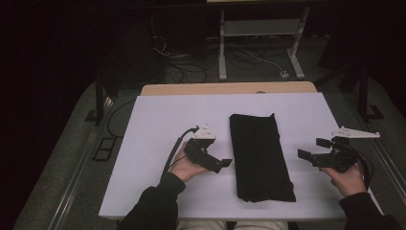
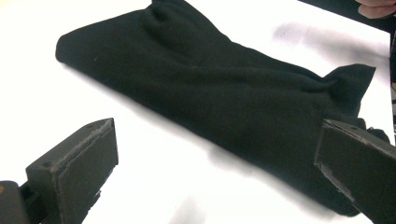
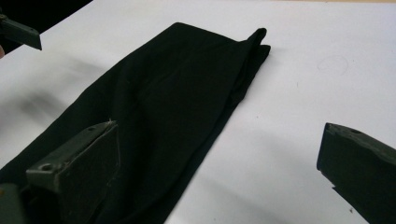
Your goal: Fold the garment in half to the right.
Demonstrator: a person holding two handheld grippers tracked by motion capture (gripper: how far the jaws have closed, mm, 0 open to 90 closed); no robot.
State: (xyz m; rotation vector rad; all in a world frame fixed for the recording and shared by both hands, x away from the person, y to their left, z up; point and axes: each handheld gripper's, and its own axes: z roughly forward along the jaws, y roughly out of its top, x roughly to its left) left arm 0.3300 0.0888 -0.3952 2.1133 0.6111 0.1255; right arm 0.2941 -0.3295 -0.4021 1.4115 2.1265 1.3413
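Observation:
A black cloth (image 1: pixel 259 155), folded into a long strip, lies flat on the white table top (image 1: pixel 158 124), running from the far middle toward the near edge. My left gripper (image 1: pixel 225 164) hovers at the strip's left edge, open, with nothing between its jaws. In the left gripper view the cloth (image 2: pixel 219 98) stretches across beyond the wide-apart jaws. My right gripper (image 1: pixel 313 149) is open to the right of the strip, a short gap away from it. The right gripper view has the cloth (image 3: pixel 159 116) lying past the left jaw, empty table between the jaws.
The white top rests on a wooden table whose far edge (image 1: pixel 230 88) shows. Beyond it stand a white frame's legs (image 1: pixel 222 48) among cables on a dark floor. Bare white surface (image 1: pixel 306 115) lies on both sides of the cloth.

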